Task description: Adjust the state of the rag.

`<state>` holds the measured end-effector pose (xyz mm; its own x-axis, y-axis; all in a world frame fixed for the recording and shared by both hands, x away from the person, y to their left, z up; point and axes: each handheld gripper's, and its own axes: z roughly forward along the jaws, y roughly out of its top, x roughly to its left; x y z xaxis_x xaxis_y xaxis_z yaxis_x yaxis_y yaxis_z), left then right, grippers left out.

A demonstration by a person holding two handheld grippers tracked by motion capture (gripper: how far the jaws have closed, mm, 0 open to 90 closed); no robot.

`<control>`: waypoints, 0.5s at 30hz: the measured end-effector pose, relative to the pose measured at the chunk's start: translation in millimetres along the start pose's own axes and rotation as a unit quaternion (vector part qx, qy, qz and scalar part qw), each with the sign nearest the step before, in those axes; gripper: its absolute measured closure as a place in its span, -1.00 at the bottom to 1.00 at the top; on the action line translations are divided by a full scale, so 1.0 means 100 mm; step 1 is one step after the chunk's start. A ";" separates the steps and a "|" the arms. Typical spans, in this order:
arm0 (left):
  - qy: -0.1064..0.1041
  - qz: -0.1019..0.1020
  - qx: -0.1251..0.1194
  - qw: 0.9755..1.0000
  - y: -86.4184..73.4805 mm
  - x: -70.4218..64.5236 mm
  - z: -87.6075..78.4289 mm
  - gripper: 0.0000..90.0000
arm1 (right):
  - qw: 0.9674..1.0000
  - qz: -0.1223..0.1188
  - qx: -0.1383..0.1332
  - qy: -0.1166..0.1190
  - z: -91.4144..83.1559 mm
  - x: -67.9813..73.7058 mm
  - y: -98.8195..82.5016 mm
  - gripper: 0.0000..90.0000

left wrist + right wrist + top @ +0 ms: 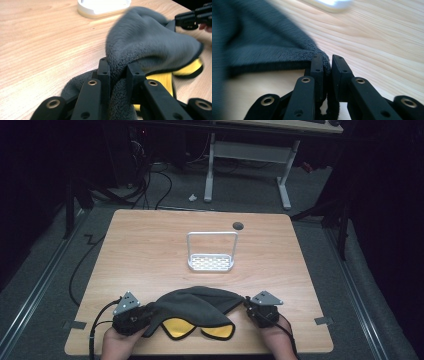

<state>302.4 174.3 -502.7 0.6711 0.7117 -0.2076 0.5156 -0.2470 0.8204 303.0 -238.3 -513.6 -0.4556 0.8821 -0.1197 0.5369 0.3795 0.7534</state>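
Cloth, grey with yellow lining peeking out, sags at the table's near edge, pinched between left gripper and right gripper; beyond, a white rack, blurred in gripper views.

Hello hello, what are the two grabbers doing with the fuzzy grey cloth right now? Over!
Left gripper shut on grey cloth. Right gripper shut on its corner. White rack stands apart behind, not in the way.
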 end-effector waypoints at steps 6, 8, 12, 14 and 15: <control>0.018 -0.024 -0.001 1.000 -0.03 0.07 0.03 0.15 | 0.999 0.018 0.009 -0.050 0.05 -0.21 -0.06 0.69; 0.008 -0.027 -0.023 0.999 -0.03 0.06 -0.01 -0.05 | 0.998 0.026 0.011 -0.054 0.05 -0.24 -0.08 0.50; -0.001 0.004 -0.122 0.992 0.05 -0.08 -0.24 -0.16 | 0.998 0.042 -0.003 -0.051 -0.02 -0.27 -0.08 0.33; 0.001 0.020 -0.147 0.989 0.06 -0.12 -0.30 -0.14 | 0.998 0.044 -0.006 -0.050 -0.04 -0.26 -0.07 0.32; 0.005 0.031 -0.143 0.989 0.10 -0.16 -0.34 -0.18 | 0.998 0.037 -0.017 -0.048 -0.13 -0.22 -0.05 0.23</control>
<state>279.1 182.6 -473.2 0.6906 0.7079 -0.1484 0.3016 -0.0954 0.9486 301.3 -263.4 -506.3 -0.3437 0.9310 -0.1228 0.5411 0.3032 0.7844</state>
